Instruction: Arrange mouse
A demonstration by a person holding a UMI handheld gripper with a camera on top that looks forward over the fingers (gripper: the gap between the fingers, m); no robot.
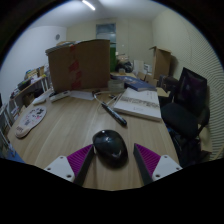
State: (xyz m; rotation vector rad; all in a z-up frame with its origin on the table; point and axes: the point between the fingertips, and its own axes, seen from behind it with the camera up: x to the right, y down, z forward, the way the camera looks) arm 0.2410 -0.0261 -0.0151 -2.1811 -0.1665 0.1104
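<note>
— 2 fingers of our gripper (112, 160) show at the bottom of the view, each with a magenta pad (79, 158) on its inner face. How do we read them?

— We read them as spread wide. The black mouse (109, 146) sits on the wooden table (62, 130) between the fingertips, with a gap showing at either side, so we have hold of nothing.

— Is the mouse touching either pad?

— We see table showing between it and each one, though the gap on the left looks narrower. It rests on the table by itself.

— What do we see beyond it?

— 1 dark pen-like object (112, 111) lies slanted just past the mouse. To the right of that we see a white keyboard (138, 104), and beside it an open laptop (187, 92) with a purple-lit screen.

— And further back?

— 1 large cardboard box (78, 65) stands at the far side of the table. Left of us lies a white flat thing (30, 121) with coloured marks; we cannot tell what it is.
</note>
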